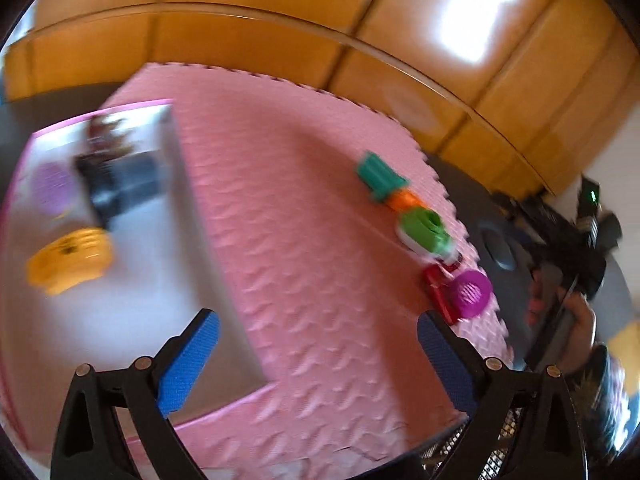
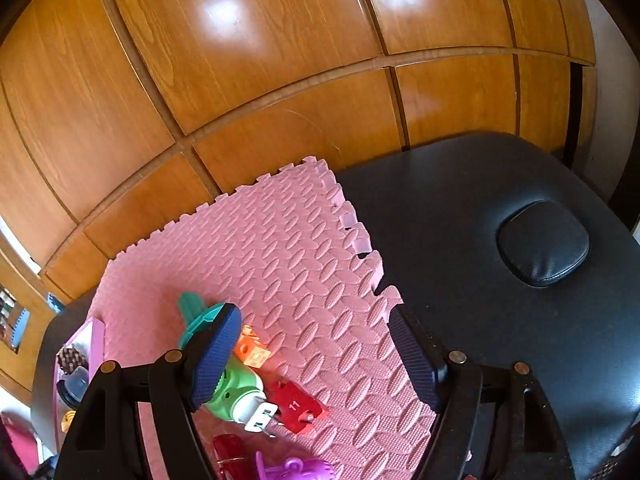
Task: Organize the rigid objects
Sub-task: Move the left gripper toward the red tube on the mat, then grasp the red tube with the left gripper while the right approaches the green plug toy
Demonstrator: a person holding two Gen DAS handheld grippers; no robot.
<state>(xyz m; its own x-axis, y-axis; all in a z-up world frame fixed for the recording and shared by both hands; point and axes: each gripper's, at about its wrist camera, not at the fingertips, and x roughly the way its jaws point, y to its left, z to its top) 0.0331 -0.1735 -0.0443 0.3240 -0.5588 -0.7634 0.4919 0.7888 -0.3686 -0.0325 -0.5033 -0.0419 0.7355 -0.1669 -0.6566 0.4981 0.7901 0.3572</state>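
A pink foam mat (image 1: pixel 304 216) covers a black padded table (image 2: pixel 460 248). Near its right edge lies a row of toys: a teal piece (image 1: pixel 378 176), an orange cube (image 1: pixel 406 200), a green and white plug toy (image 1: pixel 426 232), a red tag (image 1: pixel 436 290) and a purple round piece (image 1: pixel 468 292). A pink-edged tray (image 1: pixel 136 320) at the left holds a yellow disc (image 1: pixel 68 260) and dark items. My left gripper (image 1: pixel 318 344) is open and empty above the mat beside the tray. My right gripper (image 2: pixel 316 356) is open and empty above the mat, right of the teal piece (image 2: pixel 196 316), orange cube (image 2: pixel 252 350), plug toy (image 2: pixel 240 396) and red tag (image 2: pixel 296 406).
A wooden panelled wall (image 2: pixel 280 60) stands behind the table. The black table has a round cushion plug (image 2: pixel 544 244) at the right. The tray (image 2: pixel 94 340) shows at the left edge of the right wrist view with small items in it. The hand holding the other gripper (image 1: pixel 572 280) is at far right.
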